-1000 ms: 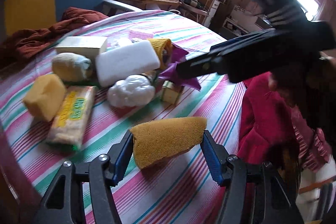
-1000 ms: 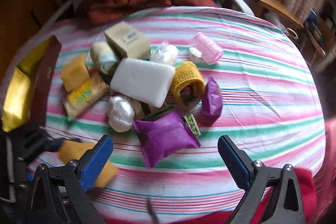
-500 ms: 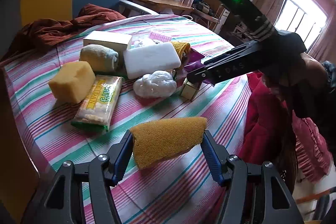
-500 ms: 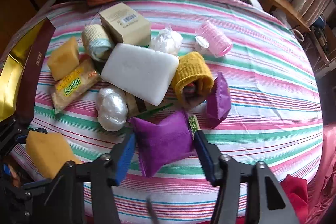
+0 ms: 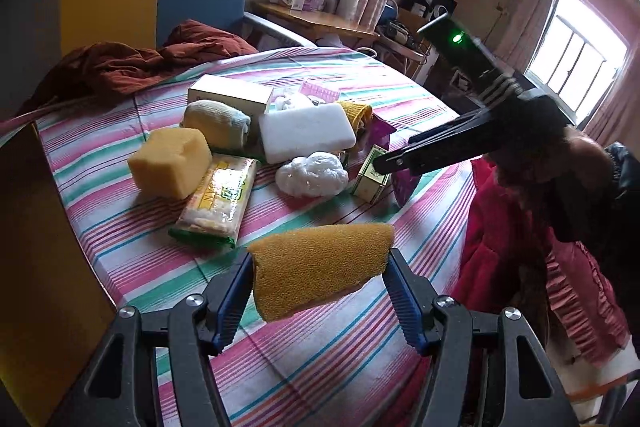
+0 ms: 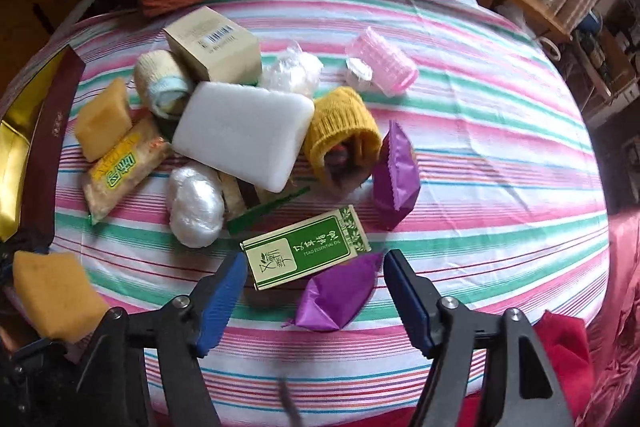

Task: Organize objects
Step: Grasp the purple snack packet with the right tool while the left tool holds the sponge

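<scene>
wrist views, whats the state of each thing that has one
left gripper, shut on orange sponge
right gripper, astride purple packet, grip unclear
green box, closed, lying flat
yellow knit sleeve, on its side
pink cup, tipped over

Coarse, porous matt sponge (image 5: 320, 267), smooth matt white foam block (image 6: 244, 135), glossy crinkled purple foil packet (image 6: 338, 297), printed card box (image 6: 306, 253), ribbed yellow knit (image 6: 342, 119), striped woven cloth on table (image 6: 480, 155), ridged blue plastic pads (image 6: 218, 303).
</scene>
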`<state>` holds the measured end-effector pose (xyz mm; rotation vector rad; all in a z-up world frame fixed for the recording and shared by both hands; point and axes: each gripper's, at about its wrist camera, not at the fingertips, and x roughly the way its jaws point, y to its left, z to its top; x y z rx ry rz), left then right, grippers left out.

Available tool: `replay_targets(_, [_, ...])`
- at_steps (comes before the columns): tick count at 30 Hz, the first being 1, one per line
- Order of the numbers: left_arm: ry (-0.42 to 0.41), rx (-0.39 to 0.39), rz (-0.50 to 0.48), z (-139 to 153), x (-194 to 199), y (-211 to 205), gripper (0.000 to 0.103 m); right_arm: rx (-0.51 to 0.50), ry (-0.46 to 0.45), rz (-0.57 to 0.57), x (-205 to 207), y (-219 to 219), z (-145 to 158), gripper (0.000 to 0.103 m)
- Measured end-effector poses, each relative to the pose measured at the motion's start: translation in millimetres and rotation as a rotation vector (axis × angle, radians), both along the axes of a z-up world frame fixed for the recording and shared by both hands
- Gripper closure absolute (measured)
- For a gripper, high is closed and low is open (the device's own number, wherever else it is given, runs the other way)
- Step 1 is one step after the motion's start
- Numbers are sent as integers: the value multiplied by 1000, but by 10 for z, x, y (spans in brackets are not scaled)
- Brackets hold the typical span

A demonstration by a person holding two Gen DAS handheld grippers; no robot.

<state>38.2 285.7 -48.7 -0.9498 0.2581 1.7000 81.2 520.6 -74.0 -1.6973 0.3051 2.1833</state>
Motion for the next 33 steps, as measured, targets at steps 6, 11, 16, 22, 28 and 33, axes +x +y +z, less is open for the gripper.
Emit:
replay_targets(6, [8,15,11,53,10,-91,38,-50,2,-74,103,112,36,31])
replay_targets(11, [1,31,22,91,-14,-156,38,-158,23,-203,279,262,53,30])
replay_targets(16, [-8,43,28,106,-26,-206,37,-294,39,-341,310,388,-68,28])
replay_targets(22, [-1,60,39,160,-40,-302,37,-342,40,-367,236,394,-199,35])
replay_targets(28, [-12,68,69,148,-103,-422,36,-282,74,-306,284,244,-66,52])
replay_targets(33, [-12,73,78,156,-117,-464,36,-213,119,-279,401,95,155,71])
